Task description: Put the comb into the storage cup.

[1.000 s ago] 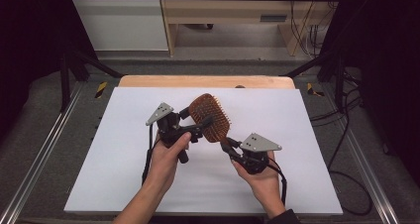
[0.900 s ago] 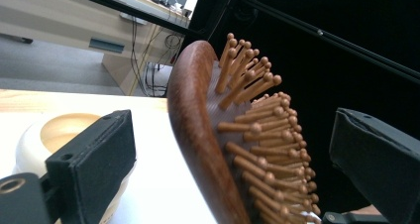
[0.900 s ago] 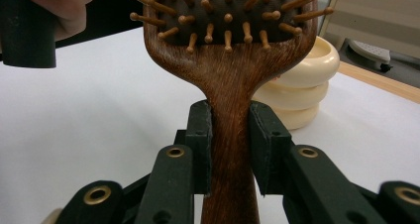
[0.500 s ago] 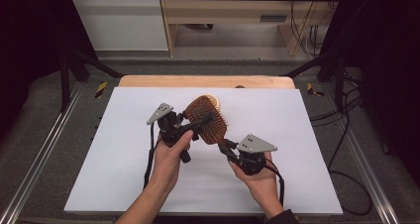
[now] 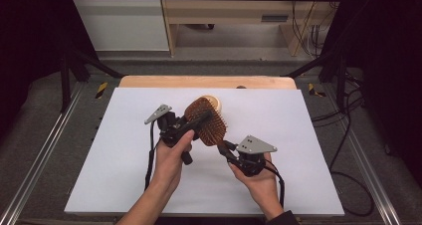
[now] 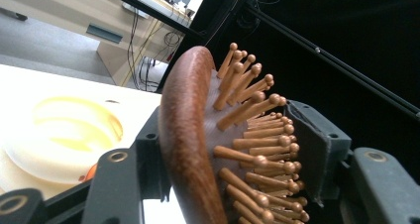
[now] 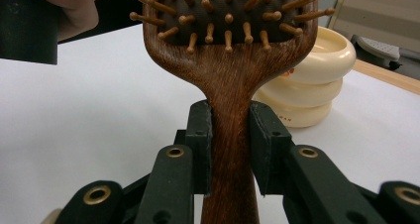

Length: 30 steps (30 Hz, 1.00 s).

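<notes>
While the right gripper (image 7: pixel 230 149) clamped the brown wooden paddle hairbrush (image 5: pixel 206 125) by its handle above the white table (image 5: pixel 308 135), the left gripper (image 6: pixel 233 149) had just closed across its head, steadying it for a handover.

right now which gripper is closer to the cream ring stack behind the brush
Left. The left gripper clamps the hairbrush head, just in front of the cream ring stack. The right gripper grips the handle, lower and farther toward the person.

The hairbrush (image 5: pixel 206 127) hangs above the white sheet (image 5: pixel 298 115), just before the round container (image 5: pixel 215 102).
</notes>
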Each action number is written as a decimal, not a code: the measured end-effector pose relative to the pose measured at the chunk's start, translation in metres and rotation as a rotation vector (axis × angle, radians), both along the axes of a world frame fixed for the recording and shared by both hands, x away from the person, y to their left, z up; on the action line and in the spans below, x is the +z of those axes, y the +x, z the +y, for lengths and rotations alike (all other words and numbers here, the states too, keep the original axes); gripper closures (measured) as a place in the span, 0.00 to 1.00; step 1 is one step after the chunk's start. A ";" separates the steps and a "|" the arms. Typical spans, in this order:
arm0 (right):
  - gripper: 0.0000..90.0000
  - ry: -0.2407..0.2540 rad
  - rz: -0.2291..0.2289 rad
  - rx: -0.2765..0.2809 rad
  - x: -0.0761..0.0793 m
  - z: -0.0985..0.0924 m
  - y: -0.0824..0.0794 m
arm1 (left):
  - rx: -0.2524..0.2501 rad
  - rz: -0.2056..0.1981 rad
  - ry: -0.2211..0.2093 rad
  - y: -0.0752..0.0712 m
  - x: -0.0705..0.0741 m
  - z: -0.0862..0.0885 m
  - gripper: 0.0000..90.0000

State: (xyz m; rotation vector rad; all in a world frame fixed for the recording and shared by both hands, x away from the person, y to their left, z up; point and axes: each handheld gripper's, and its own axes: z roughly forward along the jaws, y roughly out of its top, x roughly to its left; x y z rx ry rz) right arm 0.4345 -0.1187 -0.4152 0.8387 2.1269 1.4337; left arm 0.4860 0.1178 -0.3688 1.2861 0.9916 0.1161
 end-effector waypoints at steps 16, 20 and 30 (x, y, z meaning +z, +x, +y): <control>0.80 0.015 0.034 0.016 -0.008 0.004 0.003 | -0.006 0.012 -0.024 -0.006 0.003 -0.003 0.58; 0.80 0.029 0.039 0.025 -0.008 0.004 0.004 | -0.010 0.005 -0.028 -0.007 0.005 -0.001 0.58; 0.37 0.049 0.034 0.006 -0.006 -0.010 -0.002 | 0.041 -0.067 0.029 -0.013 0.020 0.015 0.58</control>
